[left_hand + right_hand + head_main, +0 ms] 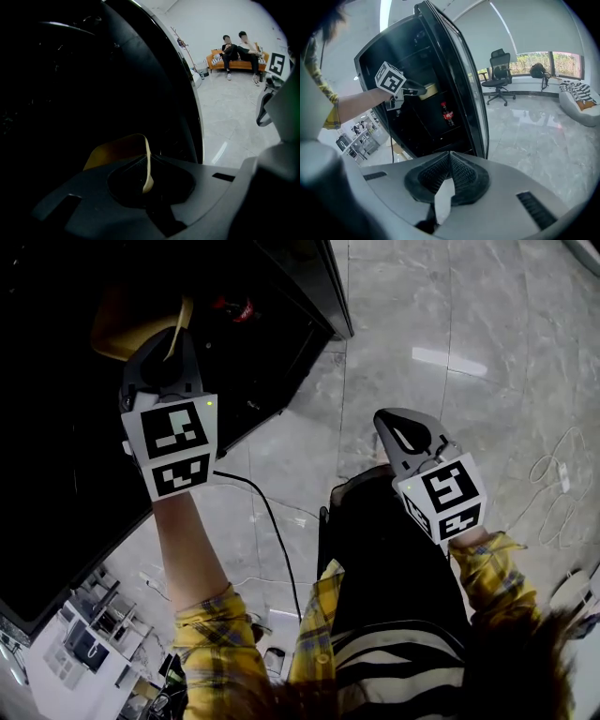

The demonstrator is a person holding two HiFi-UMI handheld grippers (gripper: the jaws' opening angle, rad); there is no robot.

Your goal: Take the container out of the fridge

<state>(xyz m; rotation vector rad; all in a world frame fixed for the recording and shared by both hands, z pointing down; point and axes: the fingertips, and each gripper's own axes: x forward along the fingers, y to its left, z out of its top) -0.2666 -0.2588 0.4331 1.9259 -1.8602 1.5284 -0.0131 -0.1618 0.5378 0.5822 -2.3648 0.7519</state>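
Note:
A yellow container (pixel 127 329) sits inside the dark open fridge (pixel 309 287). My left gripper (pixel 178 334) reaches into the fridge and is shut on the container's thin rim (pixel 147 164), which stands pinched between the pads in the left gripper view. The right gripper view shows that grip from the side, with the container (pixel 429 89) on an upper shelf and the left gripper's marker cube (pixel 391 77) in front of it. My right gripper (pixel 389 420) hangs outside the fridge over the floor, its jaws (pixel 450 157) shut with nothing in them.
A red-labelled cola bottle (pixel 446 114) stands on a lower fridge shelf. The fridge door (pixel 459 79) is swung open toward the room. A black cable (pixel 272 521) runs across the marble floor. An office chair (pixel 499 70) and an orange sofa (pixel 236 63) with two seated people stand farther off.

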